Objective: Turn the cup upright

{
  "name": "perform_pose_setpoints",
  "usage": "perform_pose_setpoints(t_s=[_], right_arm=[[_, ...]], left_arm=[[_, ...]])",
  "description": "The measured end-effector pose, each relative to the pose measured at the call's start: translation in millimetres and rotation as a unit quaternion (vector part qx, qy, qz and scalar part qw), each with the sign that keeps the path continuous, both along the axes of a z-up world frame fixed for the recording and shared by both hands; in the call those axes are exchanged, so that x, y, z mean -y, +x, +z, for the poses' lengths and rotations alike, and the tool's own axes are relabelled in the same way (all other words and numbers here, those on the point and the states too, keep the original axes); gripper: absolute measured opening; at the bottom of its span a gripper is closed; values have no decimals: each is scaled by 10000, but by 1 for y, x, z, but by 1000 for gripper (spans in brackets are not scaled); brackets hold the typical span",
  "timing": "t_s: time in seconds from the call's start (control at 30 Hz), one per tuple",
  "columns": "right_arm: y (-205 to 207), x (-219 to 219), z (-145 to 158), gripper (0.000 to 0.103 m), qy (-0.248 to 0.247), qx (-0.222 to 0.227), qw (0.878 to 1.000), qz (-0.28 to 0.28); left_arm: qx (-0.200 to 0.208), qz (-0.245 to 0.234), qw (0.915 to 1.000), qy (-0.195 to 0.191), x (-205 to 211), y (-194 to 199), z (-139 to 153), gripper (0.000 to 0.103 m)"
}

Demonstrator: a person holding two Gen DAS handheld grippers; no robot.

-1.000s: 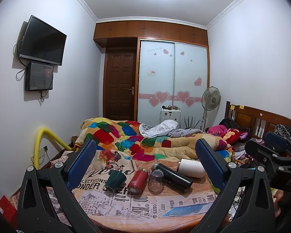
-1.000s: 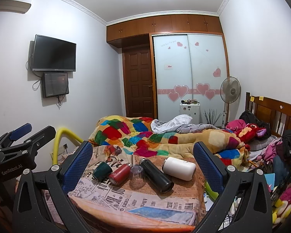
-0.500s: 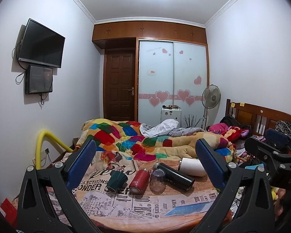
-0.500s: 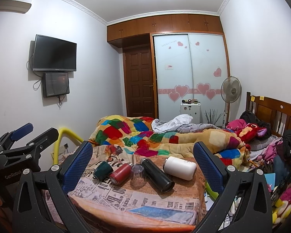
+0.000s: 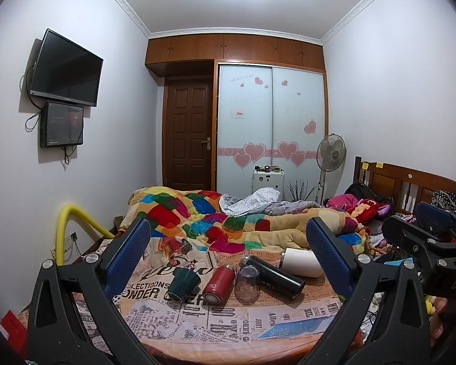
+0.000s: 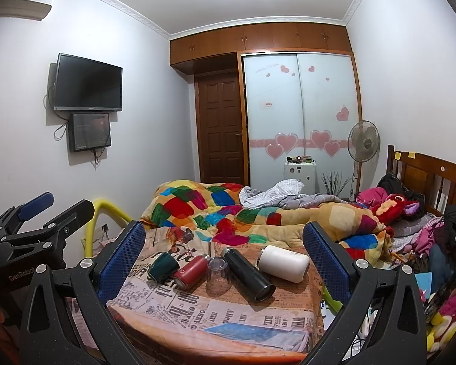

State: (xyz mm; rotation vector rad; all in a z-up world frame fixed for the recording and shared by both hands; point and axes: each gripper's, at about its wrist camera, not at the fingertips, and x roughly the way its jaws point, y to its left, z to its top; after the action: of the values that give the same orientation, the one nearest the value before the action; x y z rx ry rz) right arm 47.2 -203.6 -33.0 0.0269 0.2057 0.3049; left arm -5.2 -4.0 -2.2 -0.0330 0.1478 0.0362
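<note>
Left gripper [image 5: 226, 248]: jaws spread wide, empty, held back from the table.
Right gripper [image 6: 223, 245]: jaws wide too, nothing between them.
Cups: dark green ridged cup [image 5: 184, 283] on its side at the left end of the row, on the newspaper-print tablecloth [image 5: 258, 319]; clear glass tumbler [image 5: 247, 283] mouth-down between the red metal flask [image 5: 217, 283] and the black cylindrical flask [image 5: 273, 275].
Approach: I'd come low, pinch the green cup across its wall, then roll the wrist.
Crowding: flask just beside, so little finger room.
Hard to read: which cup is meant; the white bottle [image 6: 284, 263] is half behind a finger in the left view.
</note>
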Motion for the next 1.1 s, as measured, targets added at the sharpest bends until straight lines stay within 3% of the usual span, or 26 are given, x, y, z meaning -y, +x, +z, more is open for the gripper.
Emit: perform_pose_setpoints(t_s=[0.73, 0.93, 1.1], right_arm=[[10, -16, -5, 103, -64, -85, 9999, 30], [25, -16, -14, 103, -121, -262, 9996, 28], [41, -18, -26, 103, -191, -473, 9987, -2]], left_arm=[[-37, 85, 9999, -83, -9, 11, -8, 103], [-254, 154, 9994, -178, -20, 32, -21, 103], [-701, 237, 9966, -357, -41, 66, -48, 103]])
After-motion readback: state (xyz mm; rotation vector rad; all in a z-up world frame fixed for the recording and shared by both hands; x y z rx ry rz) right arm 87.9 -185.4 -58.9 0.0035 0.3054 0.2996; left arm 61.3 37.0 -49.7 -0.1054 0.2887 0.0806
